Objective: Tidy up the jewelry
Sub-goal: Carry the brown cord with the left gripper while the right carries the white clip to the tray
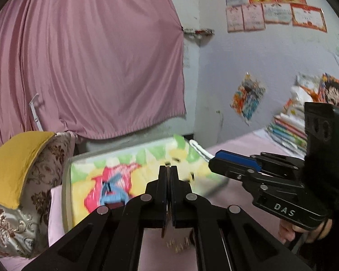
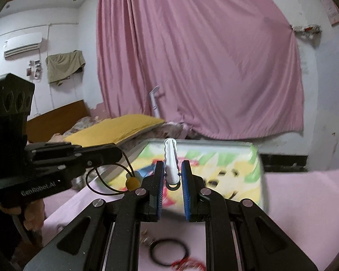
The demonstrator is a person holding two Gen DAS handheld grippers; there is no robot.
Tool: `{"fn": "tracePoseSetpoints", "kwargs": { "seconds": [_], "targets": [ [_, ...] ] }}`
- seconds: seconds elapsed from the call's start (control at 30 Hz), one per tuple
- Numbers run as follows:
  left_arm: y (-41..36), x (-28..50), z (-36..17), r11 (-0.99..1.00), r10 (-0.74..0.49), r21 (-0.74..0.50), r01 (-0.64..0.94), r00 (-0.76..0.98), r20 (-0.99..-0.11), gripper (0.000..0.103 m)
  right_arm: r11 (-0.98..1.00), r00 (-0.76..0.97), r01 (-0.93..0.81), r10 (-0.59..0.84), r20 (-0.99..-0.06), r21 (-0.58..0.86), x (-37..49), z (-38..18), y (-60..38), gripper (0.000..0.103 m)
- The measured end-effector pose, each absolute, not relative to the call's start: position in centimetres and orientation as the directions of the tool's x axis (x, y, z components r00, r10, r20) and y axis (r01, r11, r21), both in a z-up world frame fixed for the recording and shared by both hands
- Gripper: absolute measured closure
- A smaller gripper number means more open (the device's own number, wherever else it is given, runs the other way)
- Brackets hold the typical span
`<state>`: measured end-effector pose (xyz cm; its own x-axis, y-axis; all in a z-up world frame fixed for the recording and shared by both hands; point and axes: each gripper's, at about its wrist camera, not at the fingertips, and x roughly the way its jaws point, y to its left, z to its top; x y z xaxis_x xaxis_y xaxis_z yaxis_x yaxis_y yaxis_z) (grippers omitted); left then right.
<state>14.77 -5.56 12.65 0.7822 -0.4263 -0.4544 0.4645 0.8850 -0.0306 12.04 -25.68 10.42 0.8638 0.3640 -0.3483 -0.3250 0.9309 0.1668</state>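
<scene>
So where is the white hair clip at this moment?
The white hair clip is held off the pink table in the right gripper, seen centre in the right wrist view, in front of the colourful cartoon box, with the black ring lying below.

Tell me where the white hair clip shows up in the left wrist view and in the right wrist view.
Left wrist view: the white clip pokes out past the right gripper, right of centre, over the cartoon box.
Right wrist view: centre, between the right gripper's blue pads, pointing away.
Shared landmark: the pink curtain behind the box.
</scene>
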Motion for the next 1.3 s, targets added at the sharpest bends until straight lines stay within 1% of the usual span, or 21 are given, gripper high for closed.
{"fn": "tracePoseSetpoints", "kwargs": {
  "seconds": [0.1, 0.3, 0.5, 0.6, 0.63, 0.77, 0.8, 0.93, 1.1, 1.2, 1.3],
  "targets": [
    [-6.0, 16.6, 12.8, 0.894, -0.415, -0.026, 0.448, 0.804, -0.426, 0.101, 0.943, 0.881, -0.302, 0.333, -0.336, 0.143, 13.6, 11.6, -25.6, 0.090],
    [-6.4, 20.0, 12.2, 0.922, -0.361, -0.015, 0.387, 0.843, -0.399, 0.101, 0.960, 0.909, -0.255, 0.279, -0.311, 0.117, 16.8, 13.0, -25.6, 0.090],
    [-5.6, 23.8, 10.2, 0.944, -0.323, -0.084, 0.318, 0.851, -0.415, 0.101, 0.969, 0.914, -0.217, 0.244, -0.324, 0.118, 21.0, 12.6, -25.6, 0.090],
    [-5.5, 25.9, 8.6, 0.948, -0.316, -0.114, 0.298, 0.827, -0.465, 0.101, 0.970, 0.899, -0.209, 0.240, -0.365, 0.125, 22.8, 11.2, -25.7, 0.090],
    [-5.5, 26.8, 7.9, 0.948, -0.315, -0.133, 0.287, 0.805, -0.502, 0.101, 0.970, 0.888, -0.204, 0.241, -0.392, 0.134, 23.5, 10.6, -25.7, 0.090],
    [-5.5, 28.5, 5.7, 0.945, -0.324, -0.176, 0.274, 0.731, -0.600, 0.100, 0.969, 0.826, -0.189, 0.245, -0.507, 0.161, 25.7, 8.0, -26.2, 0.090],
    [-5.5, 28.8, 5.3, 0.944, -0.328, -0.180, 0.277, 0.713, -0.620, 0.100, 0.968, 0.804, -0.187, 0.249, -0.540, 0.168, 26.2, 7.3, -26.3, 0.090],
    [-5.9, 29.3, 4.1, 0.940, -0.334, -0.187, 0.286, 0.657, -0.676, 0.100, 0.959, 0.730, -0.193, 0.282, -0.622, 0.209, 27.4, 4.8, -26.9, 0.090],
    [-6.5, 29.8, 2.9, 0.938, -0.328, -0.177, 0.298, 0.600, -0.730, 0.100, 0.952, 0.665, -0.203, 0.304, -0.682, 0.227, 27.4, 2.2, -26.9, 0.090],
    [-6.7, 30.0, 2.5, 0.938, -0.325, -0.179, 0.298, 0.571, -0.754, 0.100, 0.950, 0.649, -0.208, 0.313, -0.694, 0.233, 27.6, 1.9, -26.4, 0.090],
    [-6.4, 30.2, 2.5, 0.933, -0.341, -0.201, 0.297, 0.561, -0.755, 0.098, 0.950, 0.647, -0.199, 0.311, -0.696, 0.240, 27.4, 1.7, -26.5, 0.089]
  ]
}}
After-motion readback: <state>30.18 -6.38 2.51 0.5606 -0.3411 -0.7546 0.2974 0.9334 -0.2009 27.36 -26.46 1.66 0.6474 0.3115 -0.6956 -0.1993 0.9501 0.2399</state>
